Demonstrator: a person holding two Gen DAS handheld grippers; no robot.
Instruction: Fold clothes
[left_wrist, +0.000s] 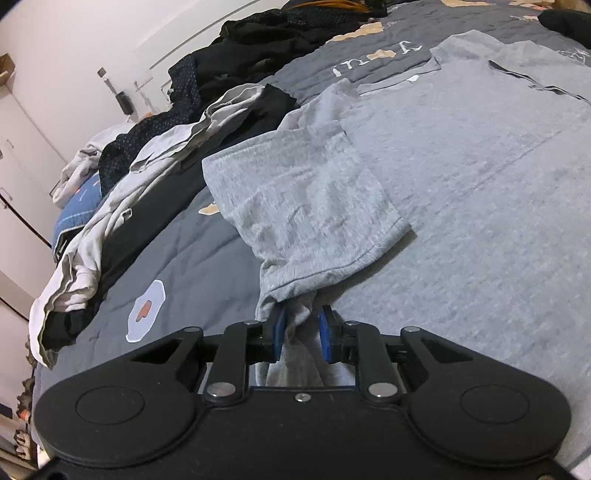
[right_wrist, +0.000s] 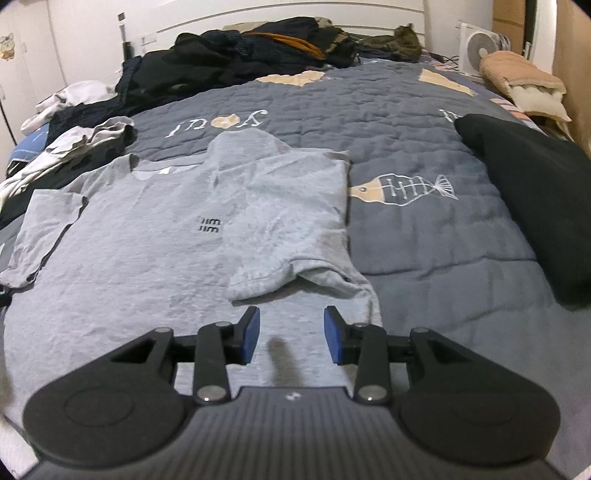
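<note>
A grey T-shirt (right_wrist: 147, 243) lies flat on the bed, collar toward the headboard, a small dark logo on its chest. Its right side and sleeve (right_wrist: 295, 221) are folded over onto the body. In the left wrist view my left gripper (left_wrist: 302, 328) is shut on the hem of the other sleeve (left_wrist: 306, 206), which is lifted and bunched between the blue pads. My right gripper (right_wrist: 291, 334) hovers open just above the shirt's lower body, short of the folded flap, with nothing between its fingers.
A grey-blue quilt (right_wrist: 424, 236) with fish patterns covers the bed. A black garment (right_wrist: 532, 199) lies at the right. A pile of dark and light clothes (right_wrist: 236, 55) runs along the left side and headboard; the same pile of clothes (left_wrist: 147, 166) fills the left wrist view's left.
</note>
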